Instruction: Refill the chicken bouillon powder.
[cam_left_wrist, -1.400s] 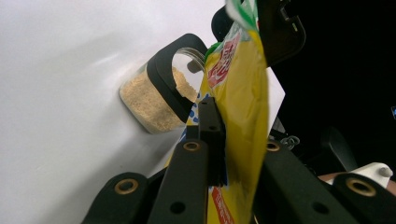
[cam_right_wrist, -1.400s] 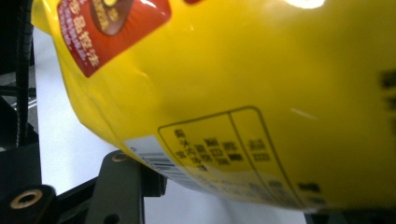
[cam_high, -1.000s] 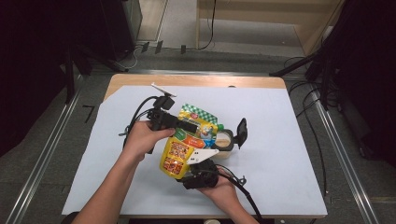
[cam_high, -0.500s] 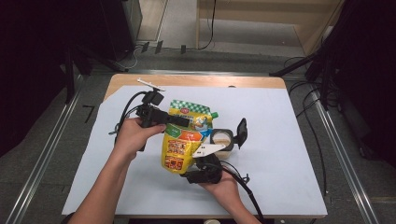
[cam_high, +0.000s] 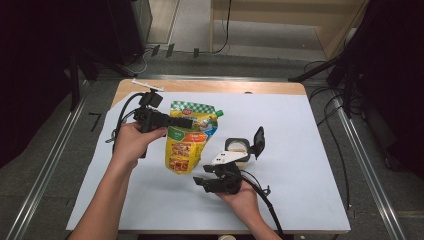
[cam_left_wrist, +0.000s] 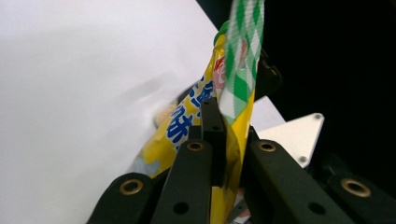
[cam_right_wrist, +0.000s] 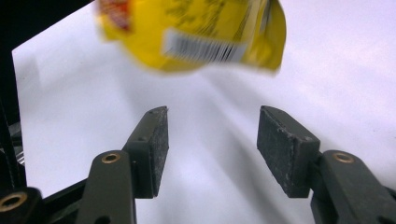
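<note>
A yellow sauce pouch (cam_high: 186, 146) with a green-checked top hangs upright over the white sheet. My left gripper (cam_high: 189, 122) is shut on its upper part, and the left gripper view has the pouch (cam_left_wrist: 236, 88) pinched between my left gripper's (cam_left_wrist: 224, 135) jaws. My right gripper (cam_high: 201, 181) lies low by the pouch's bottom corner, open and holding nothing. In the right gripper view the pouch's blurred bottom edge with its barcode (cam_right_wrist: 196, 32) hangs above and beyond my right gripper (cam_right_wrist: 212, 135), apart from the pads (cam_right_wrist: 285, 149).
A small round tub (cam_high: 237, 148) with its black lid (cam_high: 258, 142) flipped up stands on the white sheet (cam_high: 305, 165), just right of the pouch and behind my right hand. The wooden table edge (cam_high: 225, 86) runs along the back. Cables trail from both grippers.
My left gripper has carried the pouch up and toward the far left, so it now hangs away from my right gripper. The right hand has stayed put, jaws open as before.
</note>
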